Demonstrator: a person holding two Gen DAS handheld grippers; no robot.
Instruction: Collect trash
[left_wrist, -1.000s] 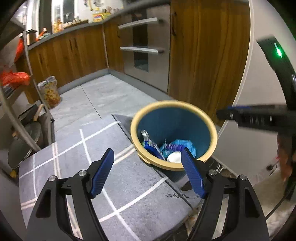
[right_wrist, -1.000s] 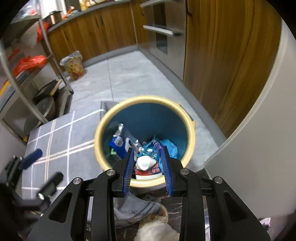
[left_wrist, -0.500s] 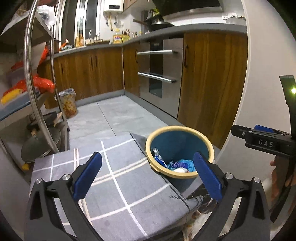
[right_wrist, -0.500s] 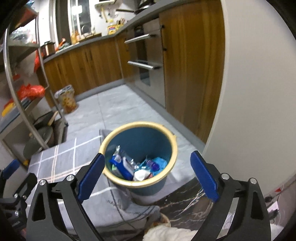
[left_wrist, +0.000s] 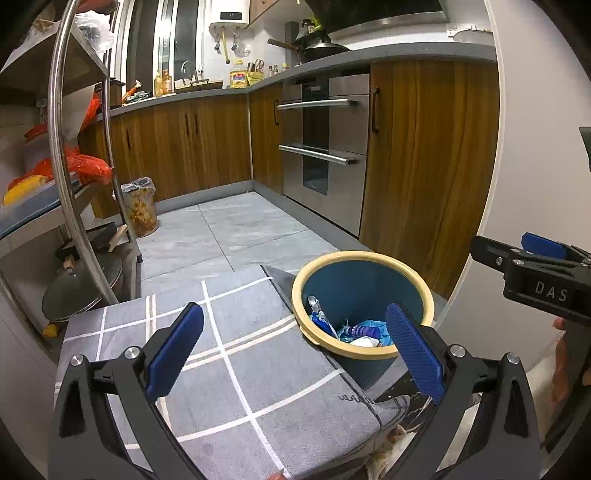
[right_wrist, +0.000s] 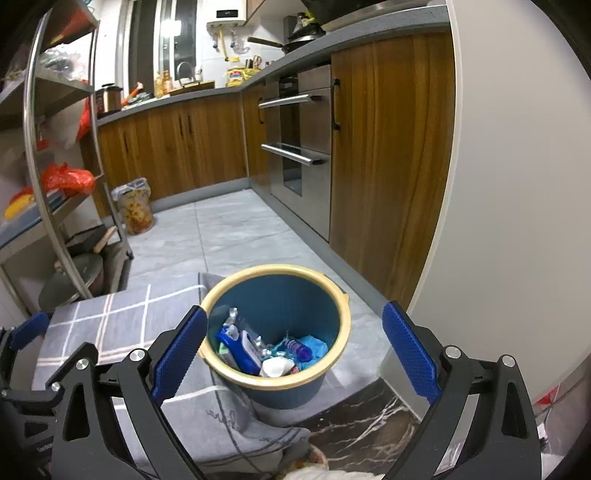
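A blue trash bin with a yellow rim (left_wrist: 364, 258) stands on the floor beside a grey checked mat (left_wrist: 229, 350); it also shows in the right wrist view (right_wrist: 275, 271). Inside lie several pieces of trash (right_wrist: 266, 352): a blue wrapper, a purple bottle, white paper. My left gripper (left_wrist: 295, 350) is open and empty, above the mat and left of the bin. My right gripper (right_wrist: 291, 347) is open and empty, held above the bin. The right gripper shows at the right edge of the left wrist view (left_wrist: 535, 273).
Wooden kitchen cabinets and a steel oven (left_wrist: 321, 147) line the far wall. A metal shelf rack (left_wrist: 62, 147) with pans and bags stands at left. A filled bag (left_wrist: 138, 208) sits on the grey tile floor. A white wall (right_wrist: 517, 184) is at right.
My right gripper opened from nearly shut over the bin, and its white trash now lies in the bin. Both grippers rose and pulled back; the left opened wider.
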